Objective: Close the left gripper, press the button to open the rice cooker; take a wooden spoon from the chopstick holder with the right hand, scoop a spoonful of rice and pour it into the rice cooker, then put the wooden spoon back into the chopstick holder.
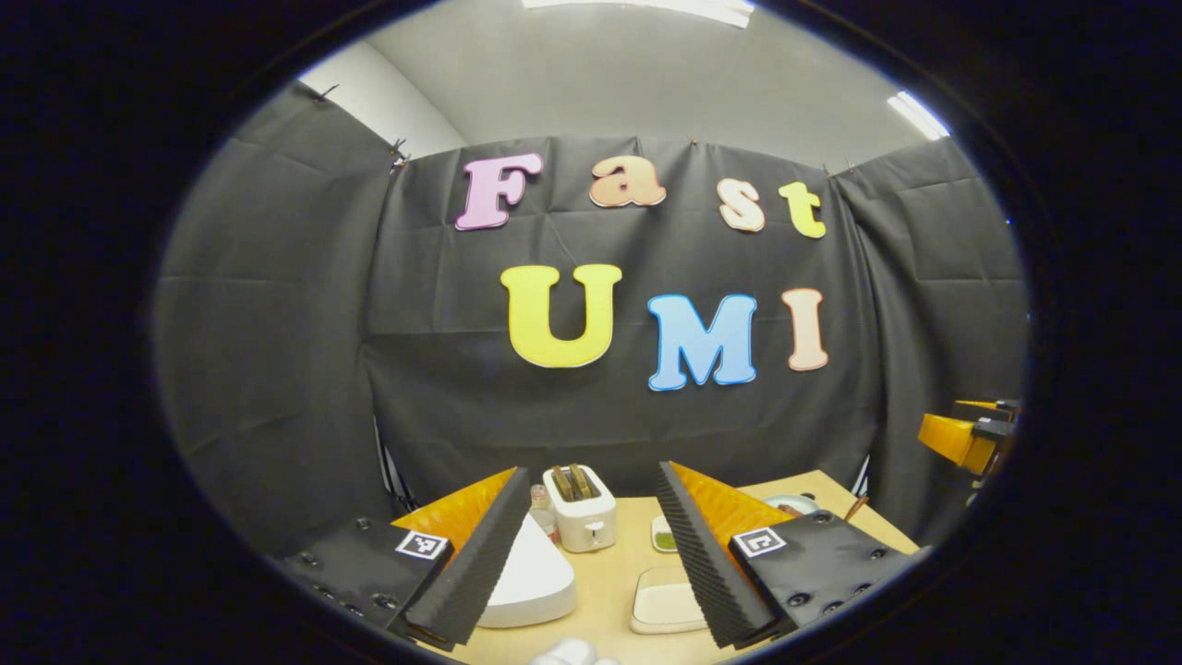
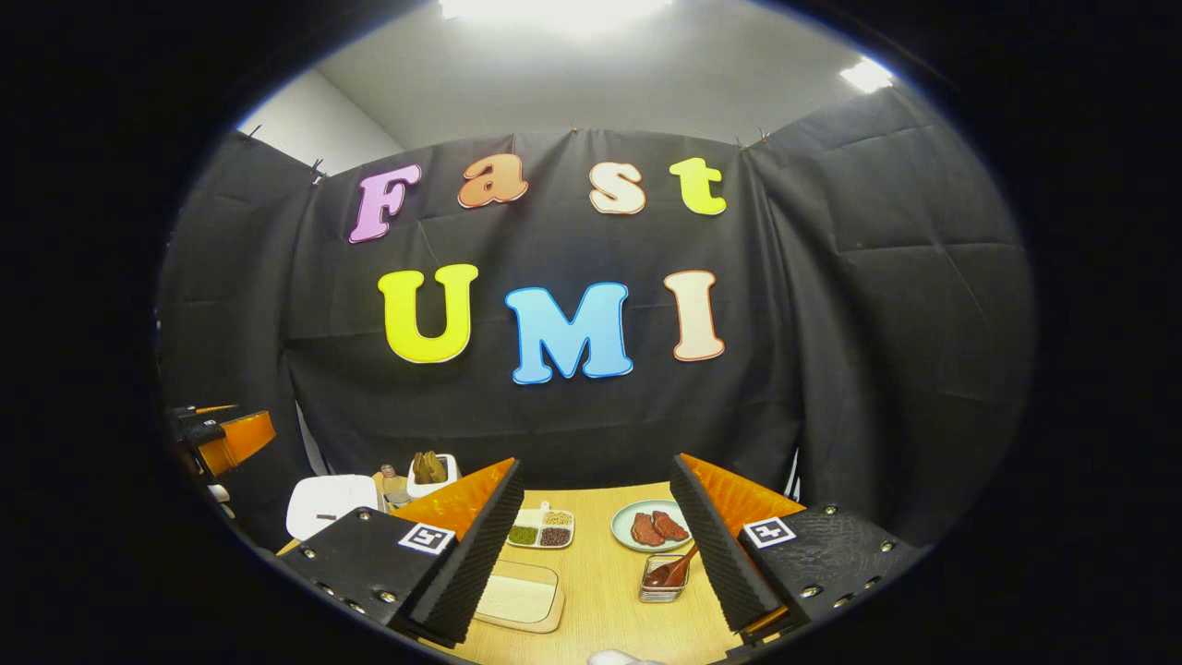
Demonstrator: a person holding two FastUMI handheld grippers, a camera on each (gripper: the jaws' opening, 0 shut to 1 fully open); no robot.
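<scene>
Hovering above the table [image 2: 600, 591], both grippers' jaws stand apart.

Bright ceiling lights [image 2: 554, 11] blown out at top w/ glare, tabletop [image 2: 609, 591] evenly lit, soft shadows, strong fisheye bend at edges, centre sharp, rim slightly blurred

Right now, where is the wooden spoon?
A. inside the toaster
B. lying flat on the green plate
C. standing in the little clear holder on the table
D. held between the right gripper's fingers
C: in the right gripper view the wooden spoon leans in the small clear holder on the table, just in front of the plate, while the right gripper is open and grips nothing.
</scene>
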